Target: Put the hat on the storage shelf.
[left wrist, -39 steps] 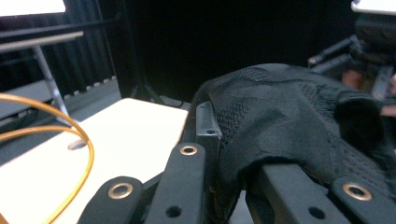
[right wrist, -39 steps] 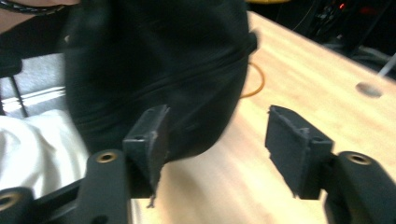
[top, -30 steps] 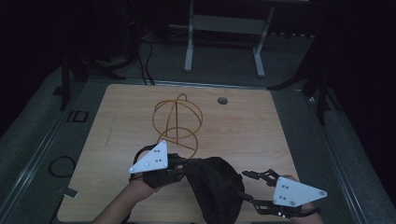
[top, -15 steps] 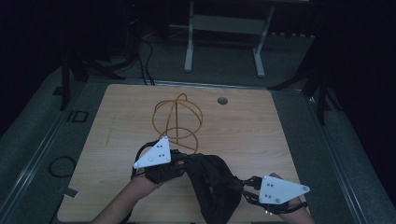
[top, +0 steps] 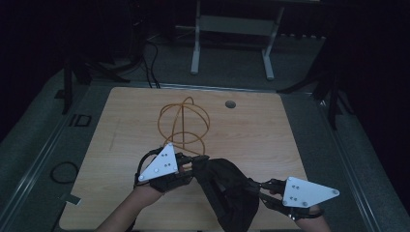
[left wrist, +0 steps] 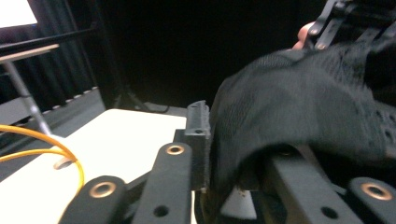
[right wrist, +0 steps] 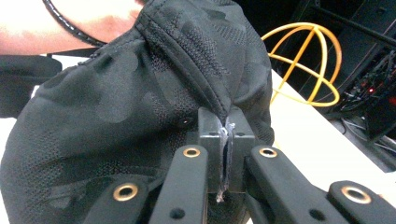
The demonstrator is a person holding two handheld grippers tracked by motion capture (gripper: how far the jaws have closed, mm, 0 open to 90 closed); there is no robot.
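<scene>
The right gripper [top: 255, 186] has come in from the table's near right corner and now pinches a seam of the black mesh fabric cap [top: 227, 188]; in the right gripper view its jaws meet on that seam [right wrist: 227, 122]. The left gripper [top: 197, 166] has just been opening slightly, with the cap's edge [left wrist: 224, 154] draped between its jaws, and I cannot tell whether the pads press on it. The cap hangs between both tools at the near edge of the light wooden table [top: 261, 125], in front of the orange wire dome-shaped frame [top: 183, 123]. Likely the cap is changing hands, ready to be stretched toward the frame.
</scene>
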